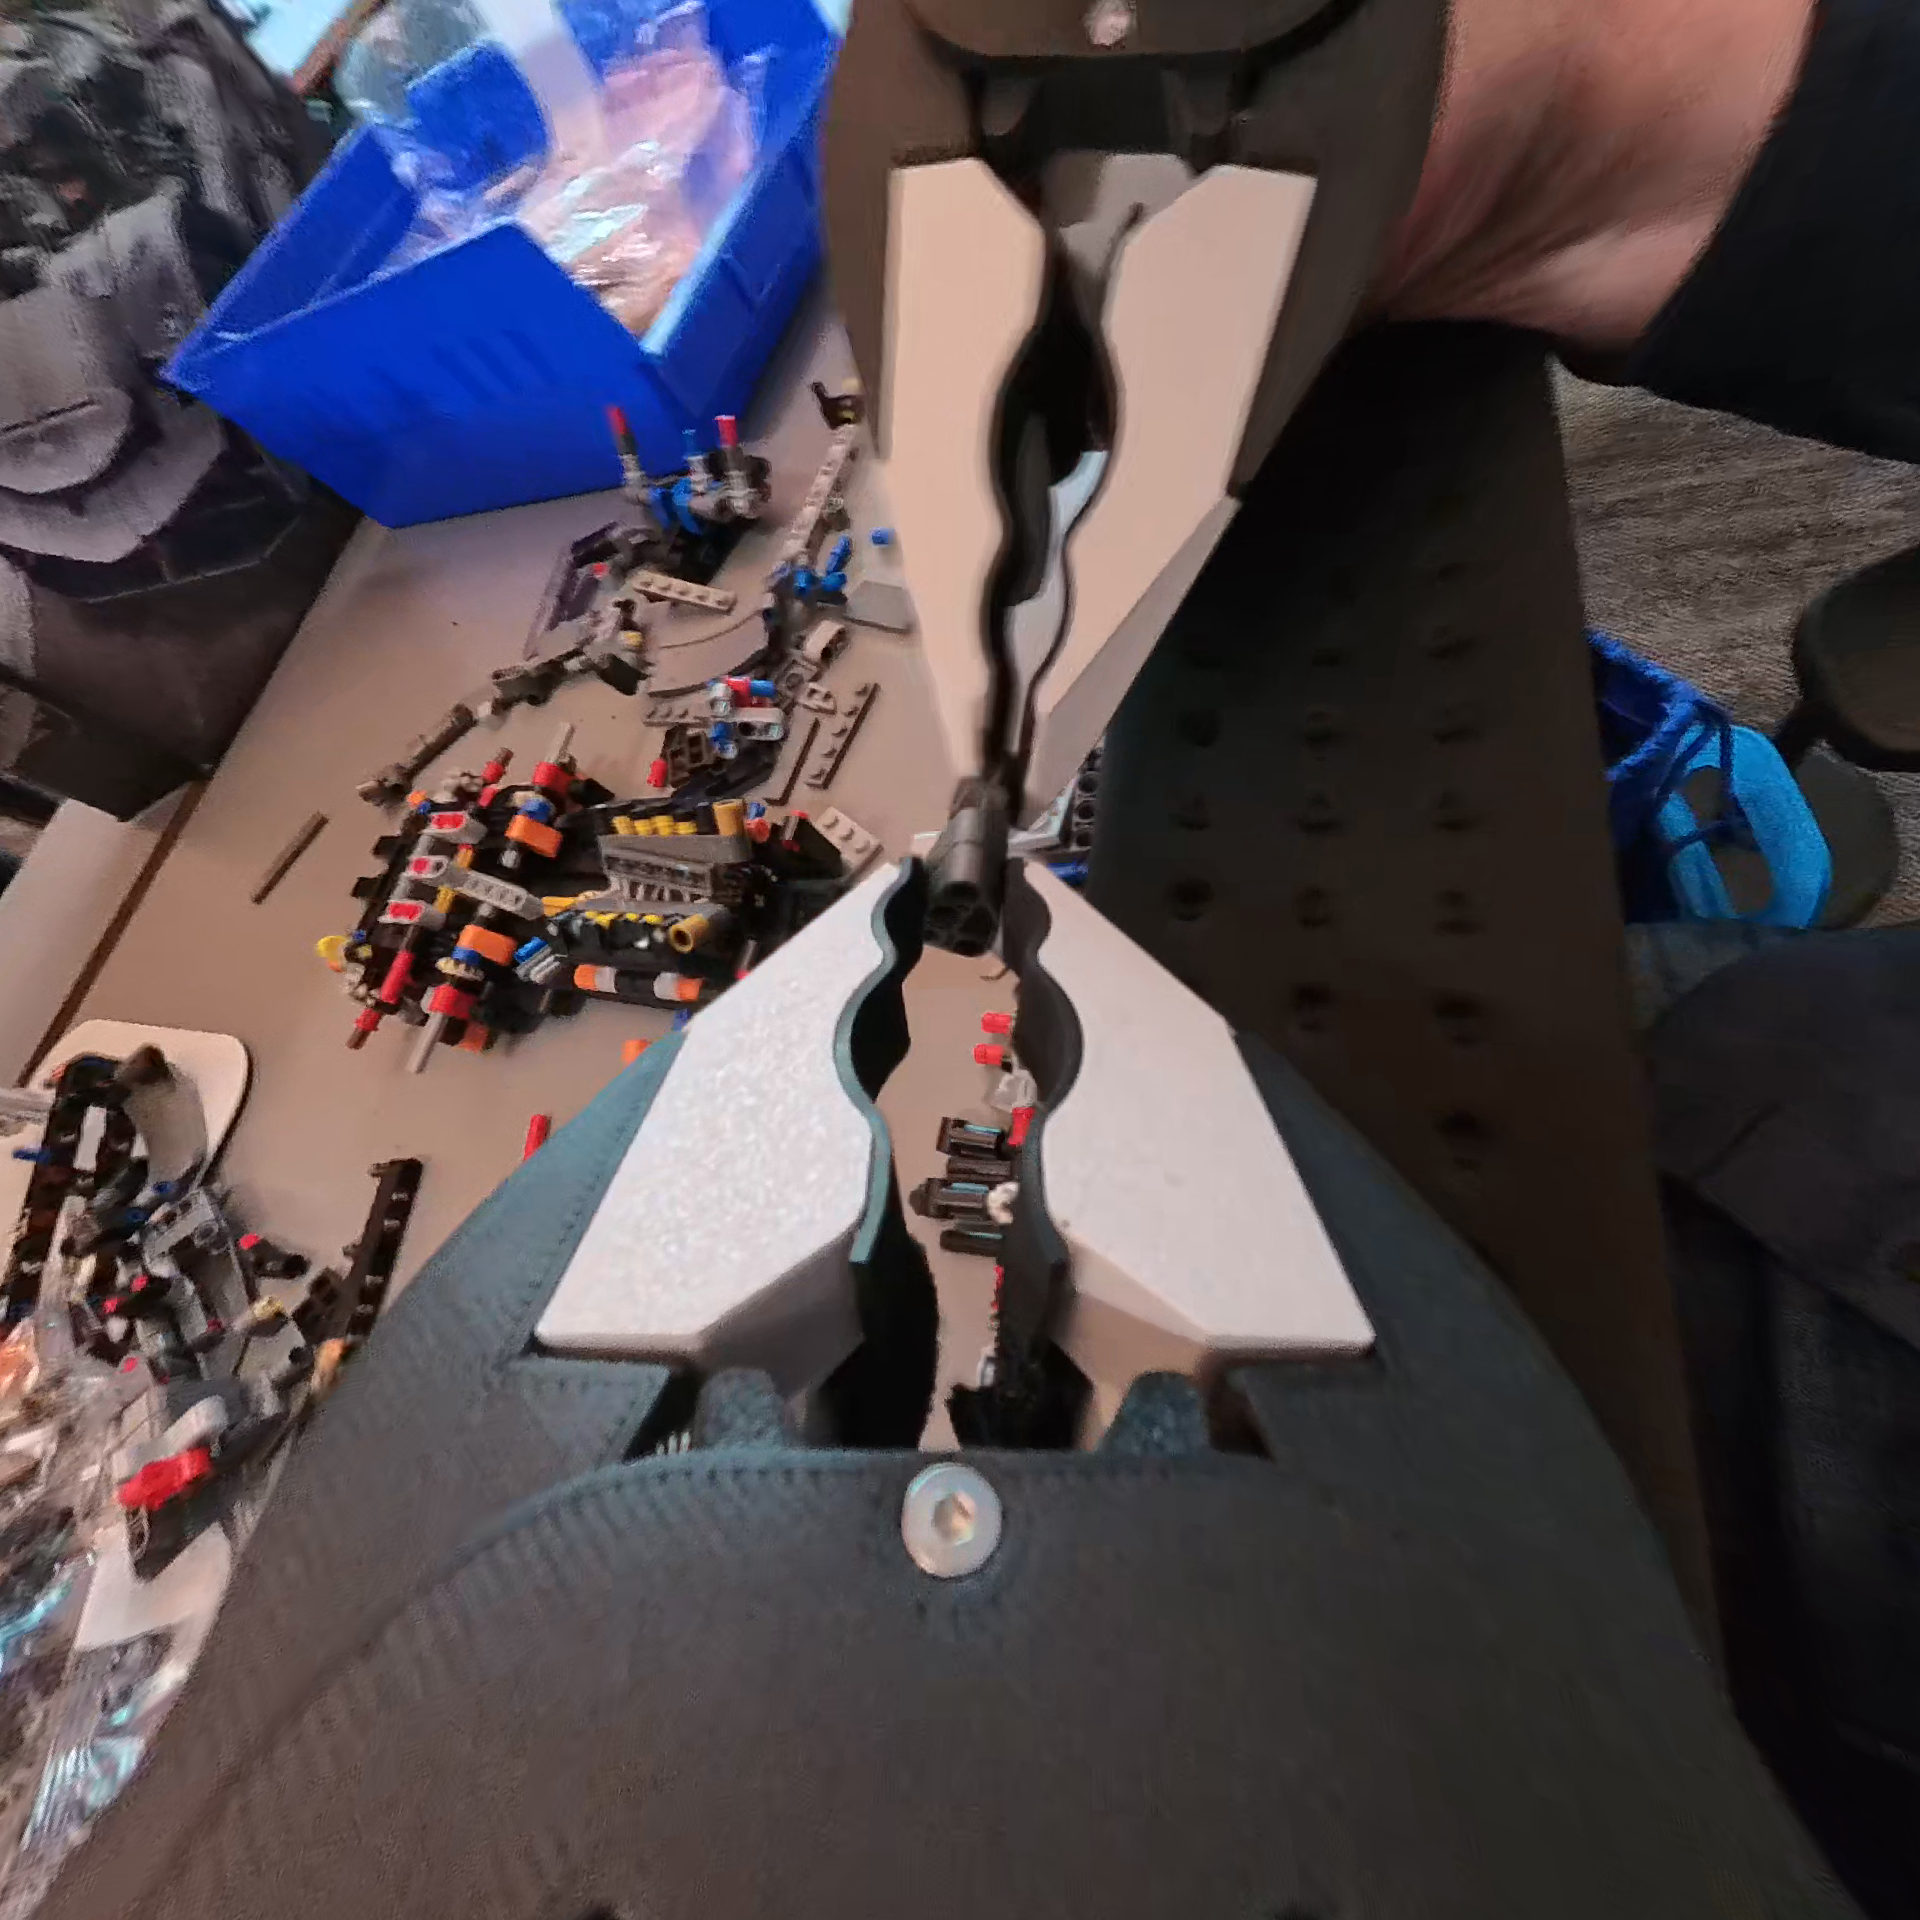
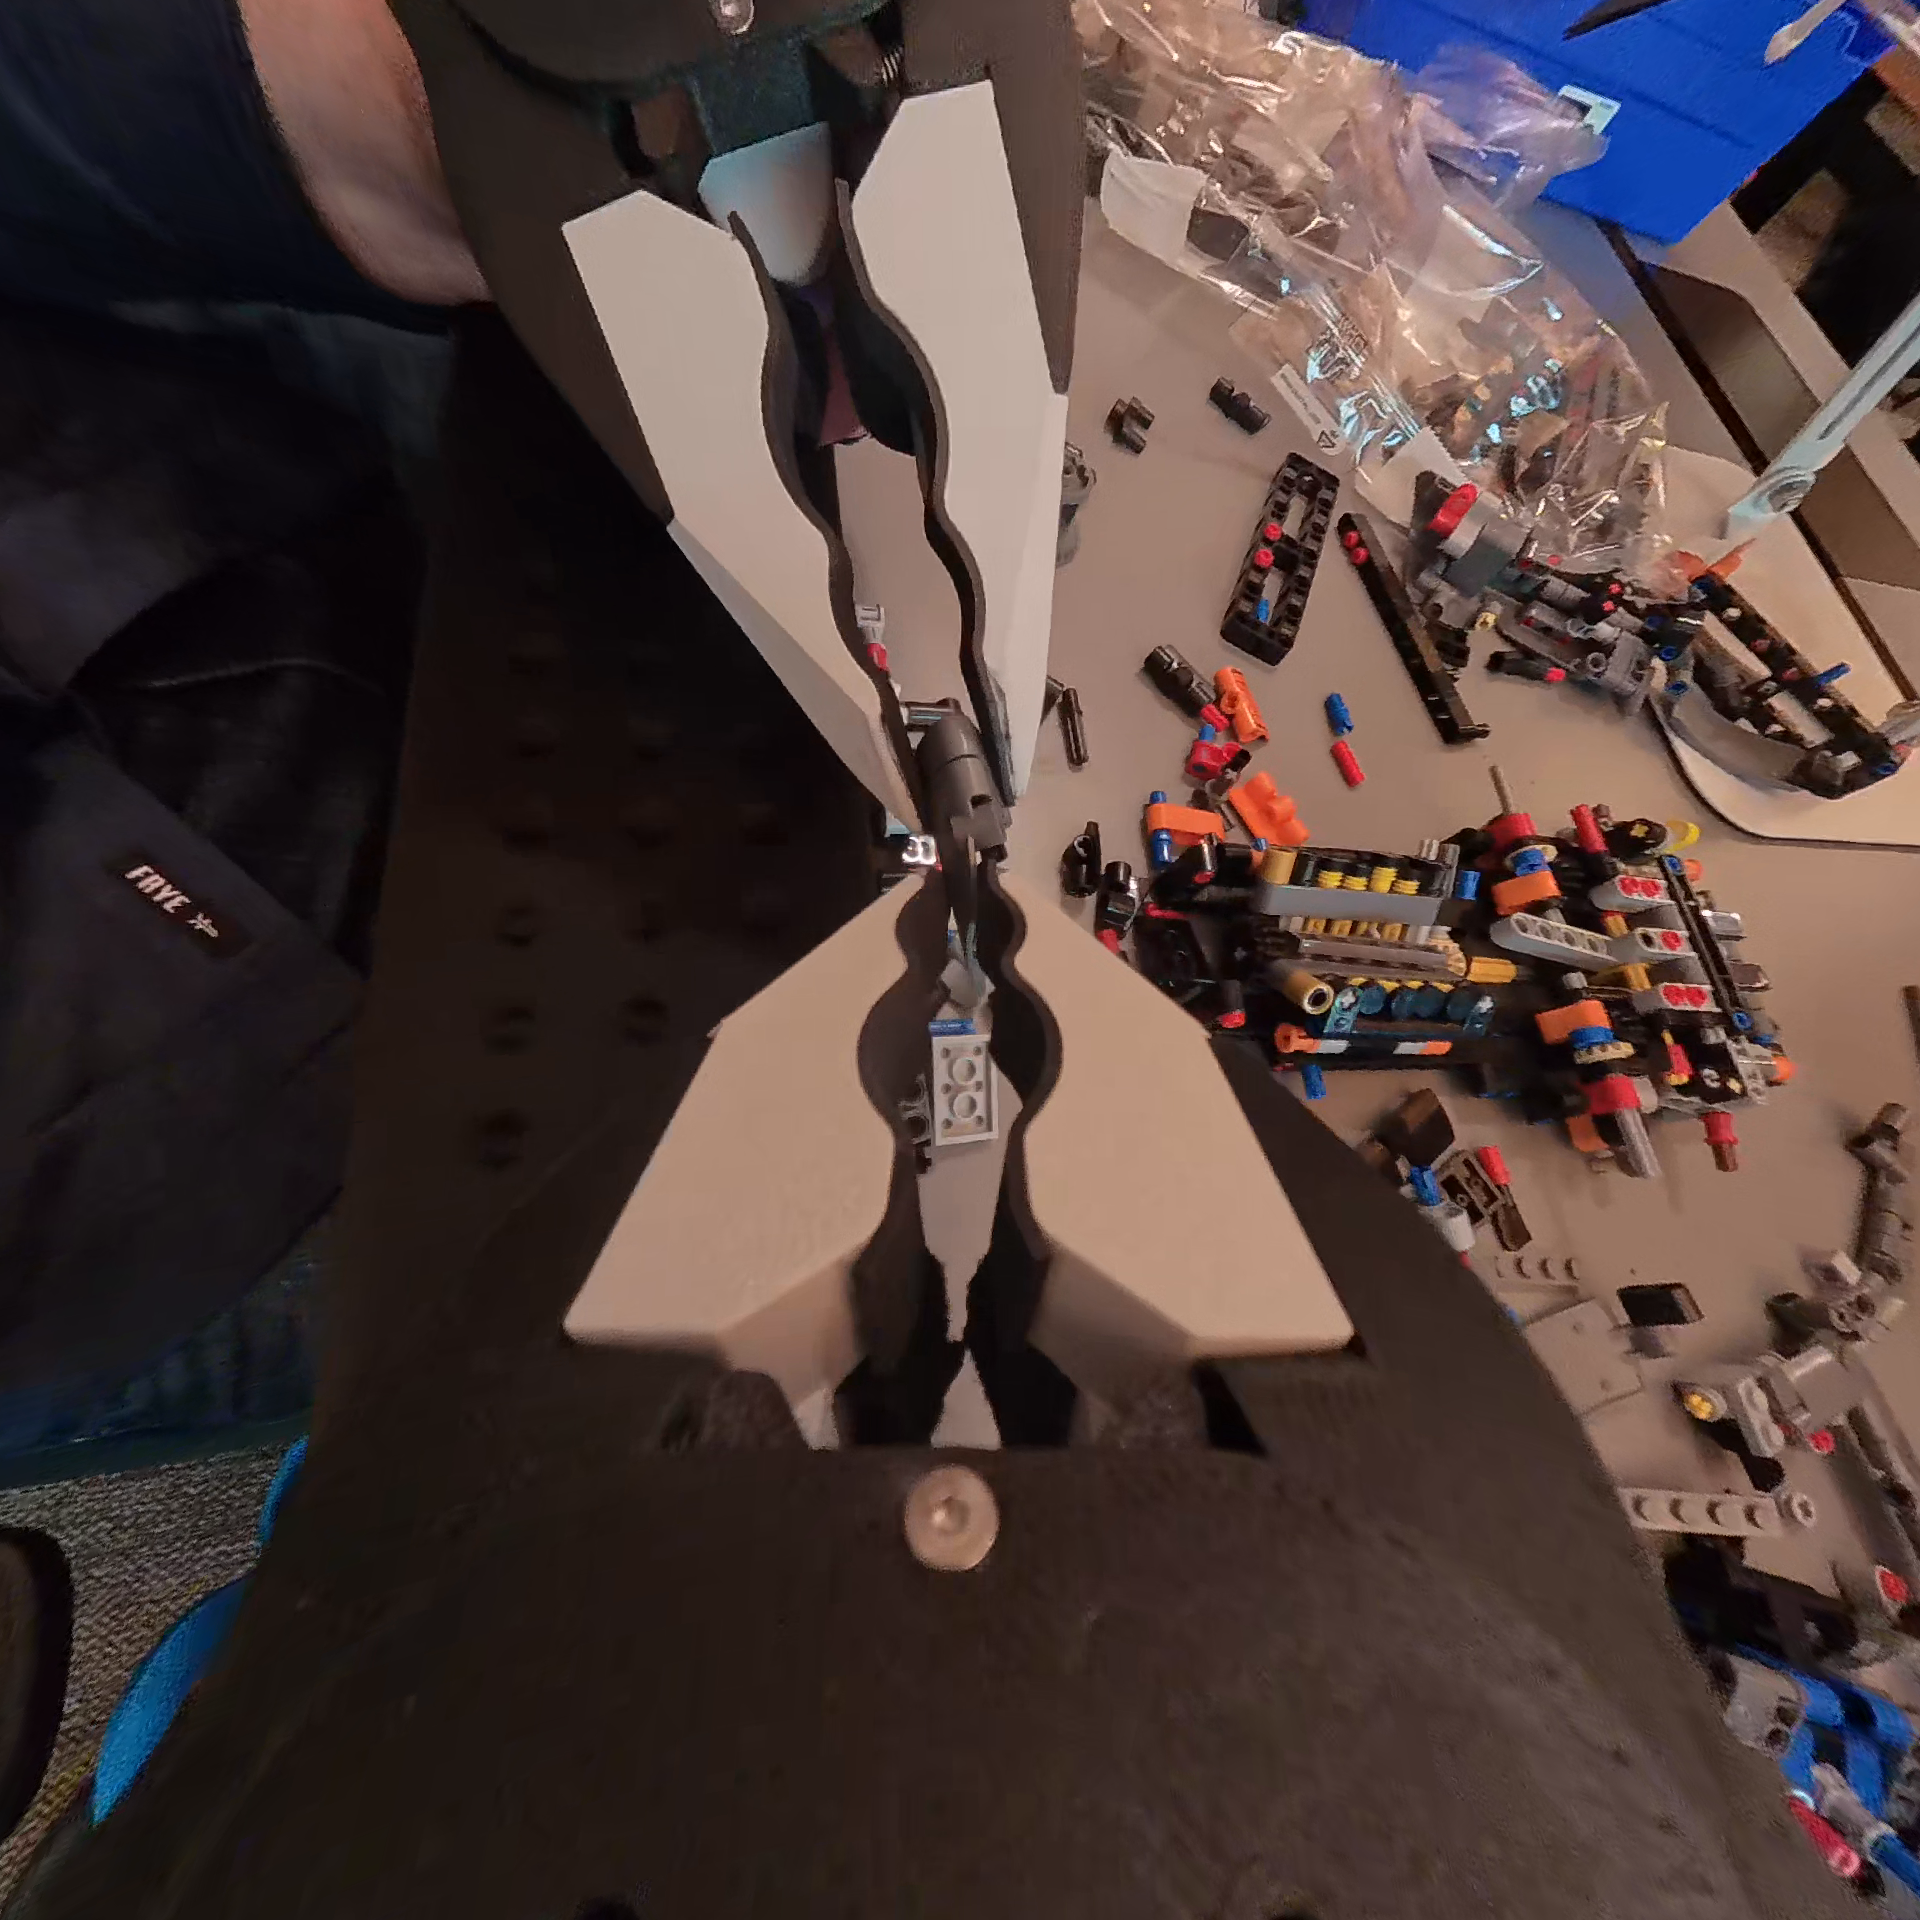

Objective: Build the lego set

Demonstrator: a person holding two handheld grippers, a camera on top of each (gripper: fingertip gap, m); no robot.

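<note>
Meeting tip to tip above the table edge, left gripper (image 1: 961, 894) and right gripper (image 2: 971, 883) both pinch one dark grey connector (image 1: 961, 857), its long axis running straight between them.

My work table, crowded with parts

I see a grey table (image 1: 343, 675) carrying the half-built black chassis (image 1: 540, 904) with red, orange and yellow pins near its middle, loose grey plates and curved pieces (image 1: 717, 644) beyond it, a blue bin (image 1: 447, 416) at the far edge, a black frame sub-assembly (image 2: 1704, 665) and clear parts bags (image 2: 1382, 291) to one side.
</note>
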